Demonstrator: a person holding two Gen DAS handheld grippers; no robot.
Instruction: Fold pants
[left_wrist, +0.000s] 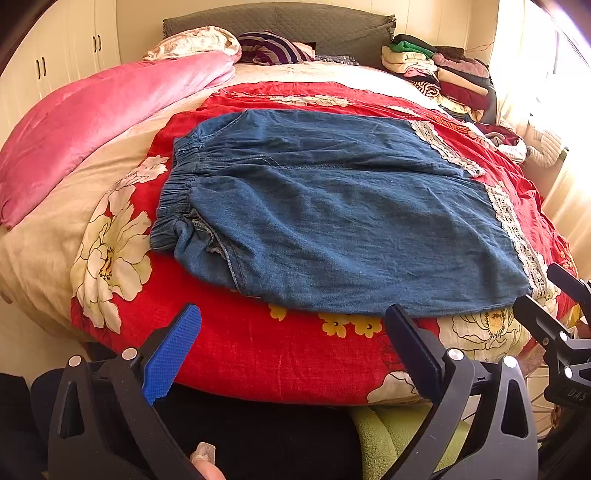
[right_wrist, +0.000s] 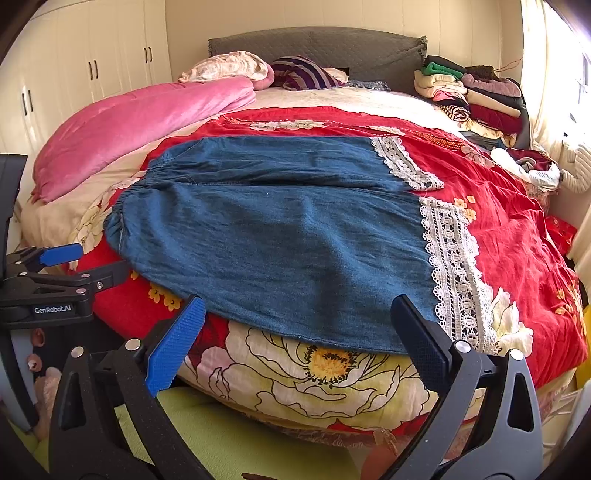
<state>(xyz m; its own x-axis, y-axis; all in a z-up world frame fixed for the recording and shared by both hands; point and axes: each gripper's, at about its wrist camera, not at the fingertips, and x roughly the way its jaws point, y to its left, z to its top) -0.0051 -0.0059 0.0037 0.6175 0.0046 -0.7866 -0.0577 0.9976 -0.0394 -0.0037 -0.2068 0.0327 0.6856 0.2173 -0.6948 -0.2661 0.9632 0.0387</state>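
Currently, setting: a bedroom seen from the foot of a bed (left_wrist: 37, 258), through two fisheye cameras.
Pants: blue denim pants (left_wrist: 332, 221) lie flat across the bed, elastic waistband (left_wrist: 177, 192) toward the left, both legs running to the right, one leg nearer the foot of the bed and the other just behind it.
Cuffs: each leg ends in a band of white lace trim (right_wrist: 454, 266) on the right side.
Bedding: the pants rest on a red quilt with large cream flowers (right_wrist: 517, 221); a pink blanket (left_wrist: 92, 122) lies folded along the left side, apart from the pants.
Left gripper: the left gripper (left_wrist: 291, 332) hovers at the foot of the bed, below the near edge of the pants, fingers spread wide apart and holding nothing; one blue pad (left_wrist: 170, 354) faces inward.
Right gripper: the right gripper (right_wrist: 295, 325) hovers near the lace end of the nearer leg, fingers also wide apart, with no cloth between them.
Neighbouring views: each gripper appears at the edge of the other's camera.
Head of bed: a grey padded headboard (right_wrist: 317, 48), a striped pillow (right_wrist: 303, 74) and a pale patterned pillow (right_wrist: 225, 66).
Far right corner: a stack of folded clothes (right_wrist: 469, 96), well apart from the pants.
Left wall: white wardrobe doors (right_wrist: 92, 55) with dark handles.
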